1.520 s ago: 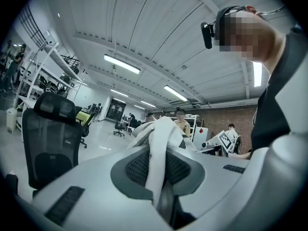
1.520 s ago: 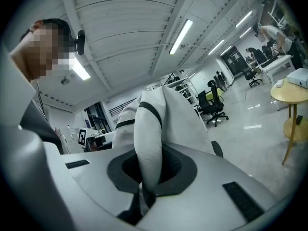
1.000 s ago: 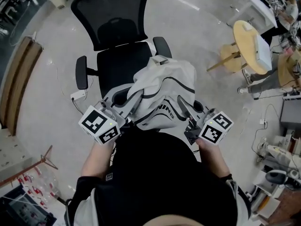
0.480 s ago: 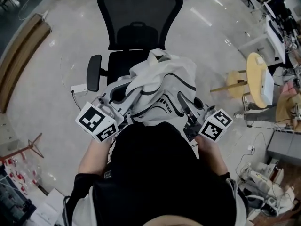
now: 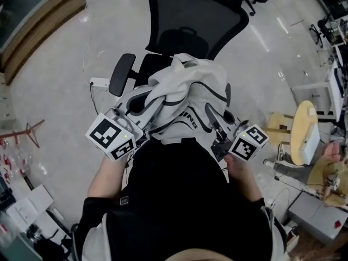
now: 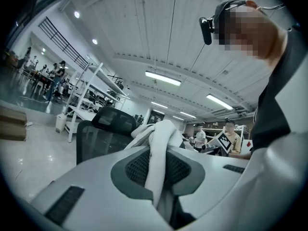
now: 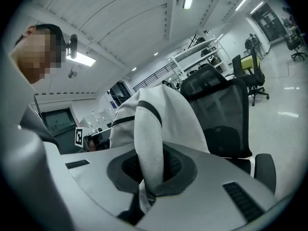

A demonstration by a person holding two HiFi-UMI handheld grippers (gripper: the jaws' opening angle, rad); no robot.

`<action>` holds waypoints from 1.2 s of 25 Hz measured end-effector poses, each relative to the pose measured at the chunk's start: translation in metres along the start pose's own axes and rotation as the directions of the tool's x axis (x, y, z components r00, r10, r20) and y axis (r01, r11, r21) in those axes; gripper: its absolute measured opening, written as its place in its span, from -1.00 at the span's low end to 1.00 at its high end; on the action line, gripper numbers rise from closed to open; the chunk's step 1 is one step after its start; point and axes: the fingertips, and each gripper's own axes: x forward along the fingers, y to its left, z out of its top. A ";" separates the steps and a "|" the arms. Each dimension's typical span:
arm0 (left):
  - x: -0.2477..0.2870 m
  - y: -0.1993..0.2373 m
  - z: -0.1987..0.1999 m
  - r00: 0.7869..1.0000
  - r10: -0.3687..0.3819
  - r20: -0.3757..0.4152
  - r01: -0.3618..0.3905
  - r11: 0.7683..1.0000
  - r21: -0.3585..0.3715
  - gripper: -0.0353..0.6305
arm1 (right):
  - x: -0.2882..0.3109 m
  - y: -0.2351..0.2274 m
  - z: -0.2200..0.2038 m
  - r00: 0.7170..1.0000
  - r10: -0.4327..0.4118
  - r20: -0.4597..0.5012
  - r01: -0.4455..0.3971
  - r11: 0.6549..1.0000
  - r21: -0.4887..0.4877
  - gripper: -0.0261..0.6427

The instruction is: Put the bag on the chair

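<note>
1. Cloth is what this looks like: the bag (image 5: 187, 99) is white with black trim, bunched and creased. I judge it soft, floppy and light, with nothing about it that would break.
2. It hangs just in front of the chair (image 5: 196, 15), below the mesh back and over the seat. Its bulk hides the seat, so I cannot tell whether it touches the seat.
3. The left gripper (image 5: 137, 103) is clenched on a fold at the side of the bag nearer the chair's one visible armrest (image 5: 122, 72). The right gripper (image 5: 213, 117) is clamped on a fold at the opposite side.
4. Two spread holds near the upper edge suit a limp thing like this, since the middle sags between them. A thicker seam or strap would probably slip less than a thin pinch of fabric.
5. The head view alone shows both grippers together, the bag's spread across the seat and the armrest beside it.
6. The left gripper view alone shows the white fold running down between that gripper's pads. It also shows shelves (image 6: 91, 95) and people well beyond the chair.
7. The right gripper view alone shows a black stripe across the pinched fold, with the chair's mesh back close behind the bag.
</note>
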 end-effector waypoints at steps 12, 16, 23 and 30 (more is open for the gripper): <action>0.022 -0.007 -0.009 0.933 0.359 0.034 -0.357 0.932 -0.060 -0.73 | 0.017 -0.043 0.032 0.929 0.282 -0.239 -0.299 0.953 -0.039 -0.82; 0.015 0.009 -0.019 0.911 0.411 0.040 -0.406 0.908 -0.106 -0.73 | 0.042 -0.052 0.034 0.912 0.270 -0.308 -0.306 0.949 -0.074 -0.82; 0.006 0.064 -0.030 0.916 0.401 -0.006 -0.400 0.910 -0.112 -0.73 | 0.102 -0.067 0.031 0.914 0.207 -0.348 -0.246 0.966 -0.072 -0.82; 0.001 0.137 -0.028 0.917 0.398 -0.026 -0.399 0.914 -0.079 -0.73 | 0.173 -0.082 0.030 0.912 0.195 -0.362 -0.234 0.970 -0.066 -0.82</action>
